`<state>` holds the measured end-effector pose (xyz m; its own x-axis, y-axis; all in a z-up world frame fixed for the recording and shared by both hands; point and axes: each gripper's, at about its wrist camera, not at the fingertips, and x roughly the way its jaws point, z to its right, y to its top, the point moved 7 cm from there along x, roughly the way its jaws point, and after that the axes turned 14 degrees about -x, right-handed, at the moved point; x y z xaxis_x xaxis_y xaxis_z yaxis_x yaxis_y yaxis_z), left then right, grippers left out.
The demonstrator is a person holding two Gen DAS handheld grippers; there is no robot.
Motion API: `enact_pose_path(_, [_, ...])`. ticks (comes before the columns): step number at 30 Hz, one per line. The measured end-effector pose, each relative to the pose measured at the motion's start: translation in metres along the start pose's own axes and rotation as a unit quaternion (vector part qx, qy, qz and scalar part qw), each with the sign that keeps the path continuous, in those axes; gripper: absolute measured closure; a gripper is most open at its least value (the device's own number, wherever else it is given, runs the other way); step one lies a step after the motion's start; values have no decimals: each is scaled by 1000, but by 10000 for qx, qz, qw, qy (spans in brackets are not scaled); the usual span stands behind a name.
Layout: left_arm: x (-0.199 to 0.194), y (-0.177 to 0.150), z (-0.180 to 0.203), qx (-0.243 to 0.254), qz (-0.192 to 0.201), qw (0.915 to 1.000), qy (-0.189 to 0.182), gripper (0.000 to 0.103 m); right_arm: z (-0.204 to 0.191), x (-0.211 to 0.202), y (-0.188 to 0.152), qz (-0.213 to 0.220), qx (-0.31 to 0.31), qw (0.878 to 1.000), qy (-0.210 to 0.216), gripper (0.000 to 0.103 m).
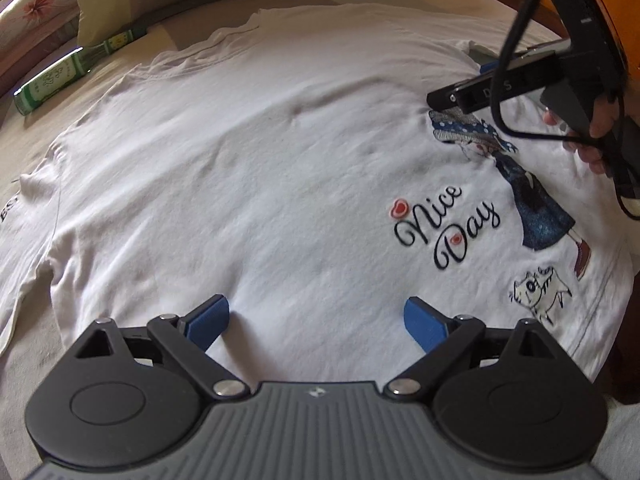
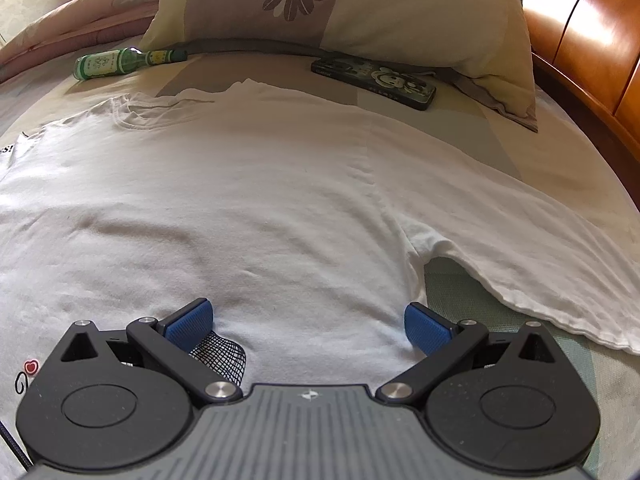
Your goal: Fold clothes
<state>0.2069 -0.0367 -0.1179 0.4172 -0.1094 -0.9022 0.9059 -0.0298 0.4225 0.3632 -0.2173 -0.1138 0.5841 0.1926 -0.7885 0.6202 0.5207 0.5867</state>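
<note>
left wrist view: the left gripper (image 1: 316,318) hangs low over the white t-shirt (image 1: 248,168), its blue pads spread wide with nothing between them. the shirt lies spread flat on the bed (image 1: 168,42), print side up, the "nice day" lettering (image 1: 444,226) off to this gripper's right. one sleeve (image 1: 28,216) trails out to the left, the neckline sits at the far left edge, and the hem side runs down the right, so the shirt's long axis lies roughly across this view, left to right. the right gripper (image 1: 486,68), held by a hand (image 1: 596,136), is over the far right part of the shirt, above the printed figure.

right wrist view: the right gripper (image 2: 310,326) also stands wide, gripping nothing, with cloth under and ahead of it. the other sleeve (image 2: 520,236) lies ahead and to its right, and the armpit notch sits just beyond its right pad. the collar (image 2: 160,114) is far ahead to the left. a green bottle (image 2: 120,62), a dark phone case (image 2: 376,82) and a pillow (image 2: 340,12) lie beyond the shirt, clear of it.

judgement: each gripper is nearer its own sleeve, the left one to the trailing left sleeve, the right one to the sleeve by the armpit notch, so a first fold inward would likely start from those sides.
</note>
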Motion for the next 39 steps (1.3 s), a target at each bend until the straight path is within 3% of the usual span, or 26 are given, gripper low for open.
enact_pose_path(6, [-18,-21,-33,-584,-356,9975,156,6,0,0,0,24,-6,10000,24,0])
enact_pose_path(11, [-18,21,-69,-801,305,9955,413,6,-1,0,-1,66,12,10000,-45,0])
enact_pose_path(15, [4,47,-90,-901,566,9928,545,6,-2,0,0,10,26,10000,-75,0])
enact_pose_path(18, [13,39,-95,-1146,389,9911,556,6,0,1,1,-115,21,9999,-13,0])
enact_pose_path(24, [-11,-8,-94,-1529,-27,9871,479,6,-2,-10,-2,-609,-63,9978,242,0])
enact_pose_path(26, [-20,-7,-88,-1244,-7,9910,498,7,-8,-24,-5,-620,-208,9972,370,0])
enact_pose_path(29, [-26,5,-71,-497,177,9979,379,7,-32,-47,-6,-231,-746,9939,775,0])
enact_pose_path(33, [-11,21,-37,475,256,9984,-143,7,-79,-51,-19,-231,-1640,9729,1613,0])
enact_pose_path(35, [-3,19,-27,691,148,9970,-302,7,-90,-49,-32,-380,-1846,9653,1809,0])
enact_pose_path(39, [4,-6,-30,733,-186,9966,-330,1,-80,-61,-53,-313,-1766,9687,1716,0])
